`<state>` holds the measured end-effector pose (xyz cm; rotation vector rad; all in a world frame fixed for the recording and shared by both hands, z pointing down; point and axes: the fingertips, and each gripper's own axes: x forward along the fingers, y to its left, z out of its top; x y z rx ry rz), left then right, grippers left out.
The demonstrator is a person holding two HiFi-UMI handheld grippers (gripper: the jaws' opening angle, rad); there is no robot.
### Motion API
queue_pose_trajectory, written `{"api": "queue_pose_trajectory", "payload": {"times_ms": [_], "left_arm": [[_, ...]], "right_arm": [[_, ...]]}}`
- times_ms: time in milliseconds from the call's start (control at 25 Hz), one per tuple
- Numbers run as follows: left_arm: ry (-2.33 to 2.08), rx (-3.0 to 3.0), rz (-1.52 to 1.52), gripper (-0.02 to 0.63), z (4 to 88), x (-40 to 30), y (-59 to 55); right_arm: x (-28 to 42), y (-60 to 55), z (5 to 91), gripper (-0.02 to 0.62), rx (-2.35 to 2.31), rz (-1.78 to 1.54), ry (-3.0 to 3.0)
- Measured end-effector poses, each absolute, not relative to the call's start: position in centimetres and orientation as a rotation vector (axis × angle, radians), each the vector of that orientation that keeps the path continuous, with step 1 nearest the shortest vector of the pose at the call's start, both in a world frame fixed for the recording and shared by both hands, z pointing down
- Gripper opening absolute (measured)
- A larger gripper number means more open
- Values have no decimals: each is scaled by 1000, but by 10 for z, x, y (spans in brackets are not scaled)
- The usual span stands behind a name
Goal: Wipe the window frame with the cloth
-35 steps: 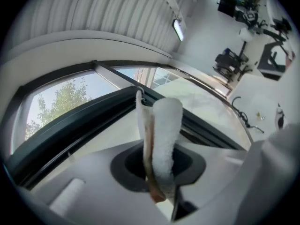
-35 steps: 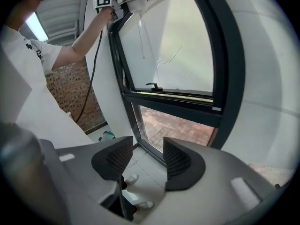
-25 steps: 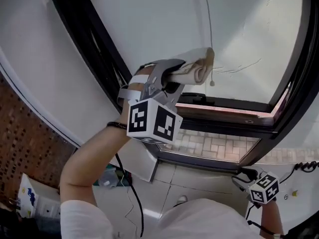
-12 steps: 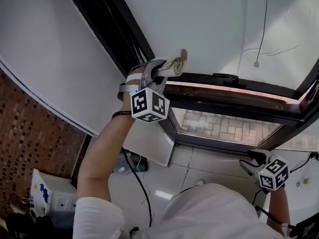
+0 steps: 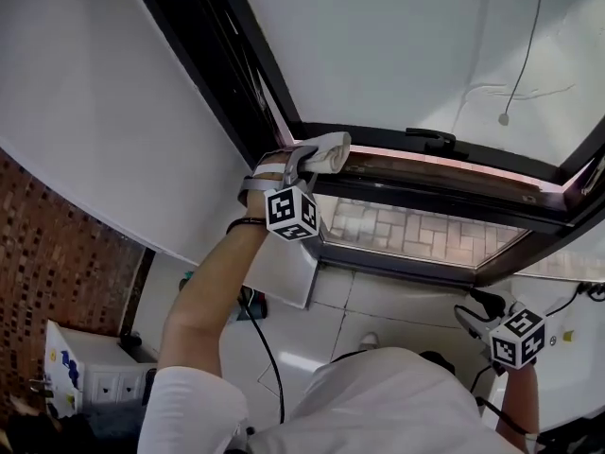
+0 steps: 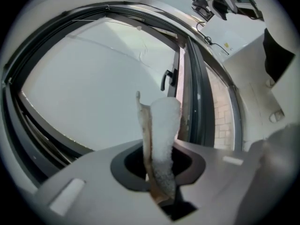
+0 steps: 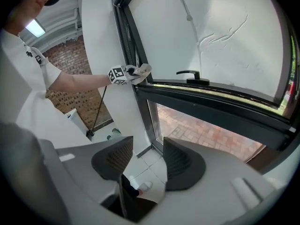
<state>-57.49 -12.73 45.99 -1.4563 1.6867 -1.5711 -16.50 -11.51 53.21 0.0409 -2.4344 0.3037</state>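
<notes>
One folded white terry cloth lies pressed on the top edge of the dark metal window frame, close to its left corner, clamped in the jaws of the left gripper. That gripper's own view shows the cloth standing up between the jaws, one face stained brown, a detail the head view does not give. The right gripper, held low at the person's right side in the head view, has its jaws apart, with only pale floor tiles between them. Its view takes in the work side-on: the raised arm, the cloth at the corner, and a black lever handle further right along the frame.
</notes>
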Motion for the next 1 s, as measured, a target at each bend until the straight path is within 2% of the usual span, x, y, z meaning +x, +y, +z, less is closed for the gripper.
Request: {"api": "queue_pose_trajectory", "payload": {"times_ms": [320, 1000], "left_arm": [[1626, -1546, -1616, 92, 513, -570, -127], [1815, -1702, -1523, 92, 548, -548, -87]], "right_arm": [[-149, -112, 529, 203, 116, 322, -2404], [-151, -103, 530, 203, 62, 336, -2417]]}}
